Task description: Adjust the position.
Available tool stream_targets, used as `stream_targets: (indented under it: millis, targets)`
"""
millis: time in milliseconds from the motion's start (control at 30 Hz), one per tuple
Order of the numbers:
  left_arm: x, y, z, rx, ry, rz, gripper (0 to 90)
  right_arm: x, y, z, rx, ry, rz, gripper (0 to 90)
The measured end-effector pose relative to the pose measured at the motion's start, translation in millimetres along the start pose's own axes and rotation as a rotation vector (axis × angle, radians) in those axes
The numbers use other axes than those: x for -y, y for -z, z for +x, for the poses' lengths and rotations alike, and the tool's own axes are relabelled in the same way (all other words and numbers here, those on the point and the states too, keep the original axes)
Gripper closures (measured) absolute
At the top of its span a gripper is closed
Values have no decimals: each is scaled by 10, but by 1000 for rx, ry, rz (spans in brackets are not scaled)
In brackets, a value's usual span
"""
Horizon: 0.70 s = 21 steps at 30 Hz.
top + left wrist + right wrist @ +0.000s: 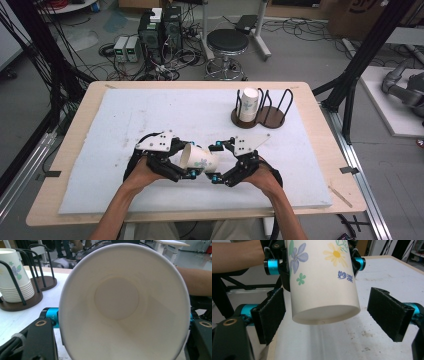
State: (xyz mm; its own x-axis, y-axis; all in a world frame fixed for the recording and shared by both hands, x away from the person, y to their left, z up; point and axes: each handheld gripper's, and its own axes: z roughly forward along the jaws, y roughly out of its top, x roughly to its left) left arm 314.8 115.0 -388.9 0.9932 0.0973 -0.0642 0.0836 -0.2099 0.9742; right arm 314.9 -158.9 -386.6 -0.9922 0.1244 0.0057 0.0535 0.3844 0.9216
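My left tongs point(192, 173) grip the paper cup point(199, 158) near its rim, held sideways above the table point(125, 115); my right tongs point(216, 162) gape around its base (seemingly not touching). Next: close right, take it over.

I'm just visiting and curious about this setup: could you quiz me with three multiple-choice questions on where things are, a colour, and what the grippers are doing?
1. Where is the wooden cup holder?
A. far right of the table
B. on the floor
C. near left corner

2. What colour is the held paper cup inside?
A. blue
B. white
C. black

3. The right gripper is:
A. shut on the cup
B. open around the cup's base
C. lying flat

Answers: 1 A, high view shows it there. 2 B, left gripper view shows the white interior. 3 B, its pads stand clear.
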Motion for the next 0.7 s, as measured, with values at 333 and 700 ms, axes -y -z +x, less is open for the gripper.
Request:
stream_targets:
  millis: [333,700]
  targets:
    - [-73,112,52,-72,8,133,301,140,163,6,154,-45,21,156]
    - [-214,184,171,-120,-14,312,301,379,349,-26,351,-132,57,156]
